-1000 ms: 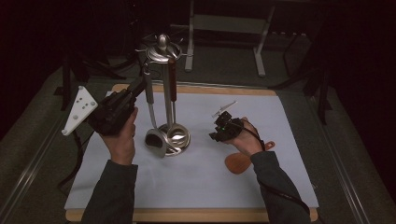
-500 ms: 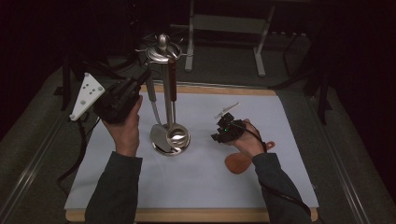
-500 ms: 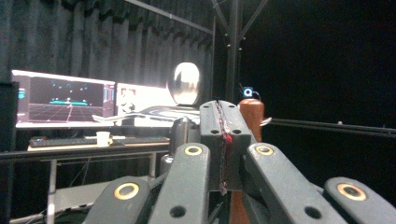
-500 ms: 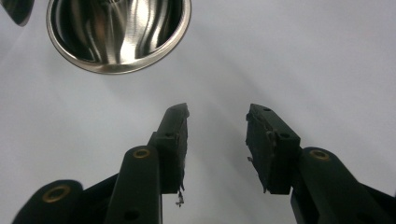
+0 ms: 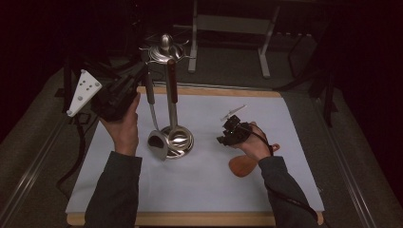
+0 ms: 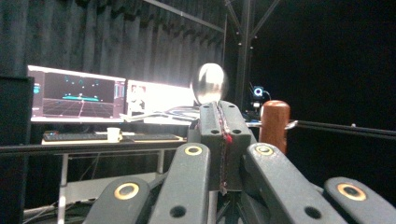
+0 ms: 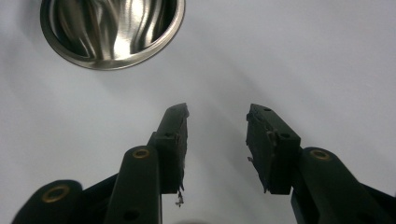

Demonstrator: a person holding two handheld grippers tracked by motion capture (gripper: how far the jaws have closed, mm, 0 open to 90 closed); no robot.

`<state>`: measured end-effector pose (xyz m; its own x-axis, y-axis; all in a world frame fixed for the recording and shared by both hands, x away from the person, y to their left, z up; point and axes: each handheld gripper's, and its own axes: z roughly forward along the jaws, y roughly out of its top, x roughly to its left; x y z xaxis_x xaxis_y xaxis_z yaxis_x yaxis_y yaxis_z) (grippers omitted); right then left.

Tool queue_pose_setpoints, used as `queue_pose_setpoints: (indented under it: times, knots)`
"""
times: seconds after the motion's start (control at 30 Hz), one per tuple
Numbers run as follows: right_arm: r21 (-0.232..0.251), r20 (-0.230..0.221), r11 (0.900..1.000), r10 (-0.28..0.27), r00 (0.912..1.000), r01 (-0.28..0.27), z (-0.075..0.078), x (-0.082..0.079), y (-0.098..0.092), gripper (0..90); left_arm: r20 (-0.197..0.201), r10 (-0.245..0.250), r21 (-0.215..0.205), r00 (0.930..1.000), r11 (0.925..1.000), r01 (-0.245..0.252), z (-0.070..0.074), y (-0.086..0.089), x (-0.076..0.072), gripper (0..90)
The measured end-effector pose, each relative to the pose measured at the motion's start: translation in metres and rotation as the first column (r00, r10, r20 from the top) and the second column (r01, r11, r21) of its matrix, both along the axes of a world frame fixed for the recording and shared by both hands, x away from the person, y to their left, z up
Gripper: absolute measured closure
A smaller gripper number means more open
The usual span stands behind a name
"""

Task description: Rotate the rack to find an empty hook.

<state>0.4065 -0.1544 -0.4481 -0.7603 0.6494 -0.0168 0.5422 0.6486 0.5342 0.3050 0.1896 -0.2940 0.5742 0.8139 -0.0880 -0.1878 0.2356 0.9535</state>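
A metal utensil stand (image 5: pixel 172 114) rises from a round base (image 5: pixel 183 140) on the white mat. A brown wooden handle (image 5: pixel 172 80) hangs from its top hooks. My left gripper (image 5: pixel 141 73) reaches up to those hooks, shut on the top end of a grey-handled ladle (image 5: pixel 157 142), whose bowl hangs beside the base. In the left gripper view my left gripper (image 6: pixel 223 109) has its pads together, with the stand's shiny knob (image 6: pixel 210 84) and the wooden handle (image 6: pixel 274 123) just behind. My right gripper (image 5: pixel 221 139) (image 7: pixel 217 114) hovers open over the mat, right of the base's rim (image 7: pixel 107 65), nothing between its fingers.
A brown wooden spoon (image 5: pixel 242 166) lies on the mat under the right wrist. The white mat (image 5: pixel 214 194) covers a wooden board (image 5: pixel 199 219). A metal frame (image 5: pixel 228 23) stands behind the table. Lit monitors (image 6: pixel 77 98) stand on a desk far off.
My left gripper has lifted and tipped a little toward the stand's top, and the ladle's bowl has swung slightly by the base. The right gripper has stayed put.
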Motion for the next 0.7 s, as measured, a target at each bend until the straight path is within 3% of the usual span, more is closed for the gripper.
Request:
queue_pose_setpoints:
  times: [0.7]
  knots:
    - [0.005,0.002,1.000,-0.002,1.0000,0.002,0.001,0.001,-0.003,58.1,-0.063,0.023,-0.034,0.9978,0.9991,-0.025,0.004,0.013,0.024,90.0]
